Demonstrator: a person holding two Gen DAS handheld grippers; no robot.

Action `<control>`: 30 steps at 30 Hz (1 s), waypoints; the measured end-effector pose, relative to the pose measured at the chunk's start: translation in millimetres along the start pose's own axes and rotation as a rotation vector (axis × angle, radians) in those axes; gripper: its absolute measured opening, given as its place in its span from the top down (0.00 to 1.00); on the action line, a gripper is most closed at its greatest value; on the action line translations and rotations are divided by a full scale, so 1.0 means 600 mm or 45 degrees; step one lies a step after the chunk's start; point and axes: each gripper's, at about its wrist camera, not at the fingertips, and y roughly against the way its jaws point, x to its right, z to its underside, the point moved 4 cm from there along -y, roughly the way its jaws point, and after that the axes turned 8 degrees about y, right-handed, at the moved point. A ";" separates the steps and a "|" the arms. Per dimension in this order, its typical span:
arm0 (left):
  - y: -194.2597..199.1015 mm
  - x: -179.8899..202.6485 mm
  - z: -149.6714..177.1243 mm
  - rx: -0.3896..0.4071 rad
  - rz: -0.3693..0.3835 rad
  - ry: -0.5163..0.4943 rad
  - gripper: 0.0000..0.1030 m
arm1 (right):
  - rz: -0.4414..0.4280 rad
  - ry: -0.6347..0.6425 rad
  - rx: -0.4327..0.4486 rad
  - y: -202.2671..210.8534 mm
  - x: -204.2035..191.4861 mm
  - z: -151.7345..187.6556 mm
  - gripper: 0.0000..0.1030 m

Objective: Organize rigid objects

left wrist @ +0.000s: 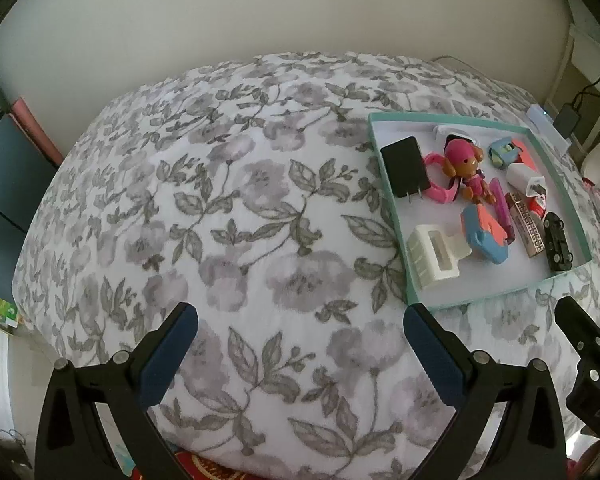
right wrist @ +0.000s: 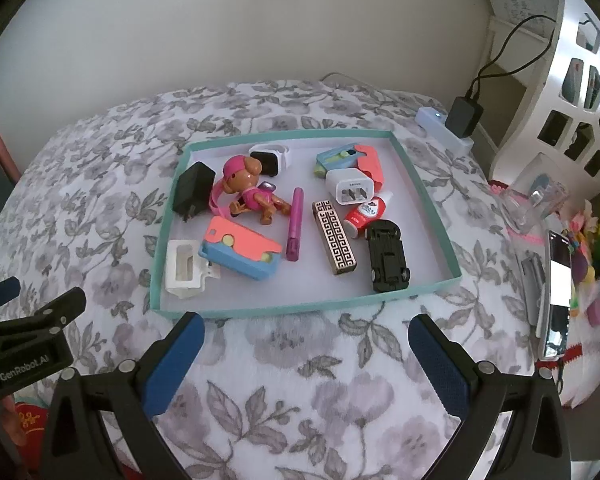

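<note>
A shallow teal-rimmed tray (right wrist: 424, 184) (left wrist: 392, 208) lies on a floral bedspread. In it are a pink puppy figure (right wrist: 252, 192) (left wrist: 466, 164), a black charger (right wrist: 194, 192) (left wrist: 404, 168), a white charger (right wrist: 350, 190), a black toy car (right wrist: 388, 256) (left wrist: 556, 244), a patterned gold bar (right wrist: 336, 238), a purple pen (right wrist: 295, 224), a coral-and-blue case (right wrist: 240, 252) (left wrist: 486, 232), a white clip (right wrist: 186, 268) (left wrist: 434, 256) and a red bottle (right wrist: 362, 216). My left gripper (left wrist: 300, 344) is open and empty over the bedspread, left of the tray. My right gripper (right wrist: 306, 348) is open and empty just before the tray's near edge.
The floral bedspread (left wrist: 220, 208) covers the whole surface. A power strip with a black adapter (right wrist: 462, 118) sits behind the tray at right. A white shelf unit (right wrist: 572, 92) stands at far right, with a phone (right wrist: 558, 292) and colourful clutter beside the bed.
</note>
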 end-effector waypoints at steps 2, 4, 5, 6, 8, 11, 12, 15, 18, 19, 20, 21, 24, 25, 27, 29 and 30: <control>0.001 -0.005 0.001 -0.004 -0.011 0.015 0.01 | -0.008 -0.003 0.004 0.002 -0.002 0.004 0.00; 0.005 -0.011 0.001 0.004 -0.012 0.036 0.01 | -0.013 -0.001 0.009 0.005 -0.004 0.007 0.00; 0.006 -0.013 0.001 0.007 -0.008 0.043 0.01 | -0.011 -0.001 0.011 0.005 -0.005 0.009 0.00; 0.008 -0.014 0.001 0.011 -0.004 0.046 0.01 | -0.008 0.001 0.011 0.006 -0.005 0.010 0.00; 0.011 -0.014 0.003 0.012 0.002 0.039 0.01 | -0.002 -0.001 0.013 0.007 -0.005 0.012 0.00; 0.014 -0.011 0.004 0.012 -0.015 0.023 0.01 | 0.006 -0.005 0.020 0.010 -0.005 0.014 0.00; 0.014 -0.011 0.005 0.012 -0.026 0.018 0.01 | 0.007 -0.006 0.024 0.012 -0.004 0.014 0.00; 0.018 -0.009 0.006 0.012 -0.026 0.007 0.01 | 0.010 -0.012 0.035 0.016 -0.002 0.013 0.00; 0.023 -0.007 0.007 0.026 -0.031 -0.005 0.01 | 0.014 -0.019 0.037 0.017 0.000 0.013 0.00; 0.024 -0.007 0.007 0.028 -0.033 -0.006 0.01 | 0.015 -0.020 0.039 0.018 0.000 0.013 0.00; 0.025 -0.007 0.007 0.030 -0.033 -0.007 0.01 | 0.015 -0.021 0.041 0.019 0.001 0.013 0.00; 0.025 -0.007 0.007 0.031 -0.032 -0.007 0.01 | 0.014 -0.020 0.041 0.019 0.001 0.013 0.00; 0.025 -0.008 0.007 0.029 -0.023 0.005 0.01 | 0.018 -0.014 0.035 0.019 0.000 0.014 0.00; 0.025 -0.009 0.007 0.027 -0.020 0.009 0.01 | 0.019 -0.011 0.031 0.019 -0.001 0.014 0.00; 0.025 -0.010 0.007 0.020 -0.014 0.018 0.01 | 0.019 -0.008 0.027 0.019 -0.002 0.015 0.00; 0.024 -0.012 0.007 0.017 -0.013 0.023 0.01 | 0.019 -0.006 0.022 0.016 -0.002 0.015 0.00; 0.024 -0.012 0.007 0.017 -0.012 0.024 0.01 | 0.018 -0.006 0.019 0.015 -0.002 0.015 0.00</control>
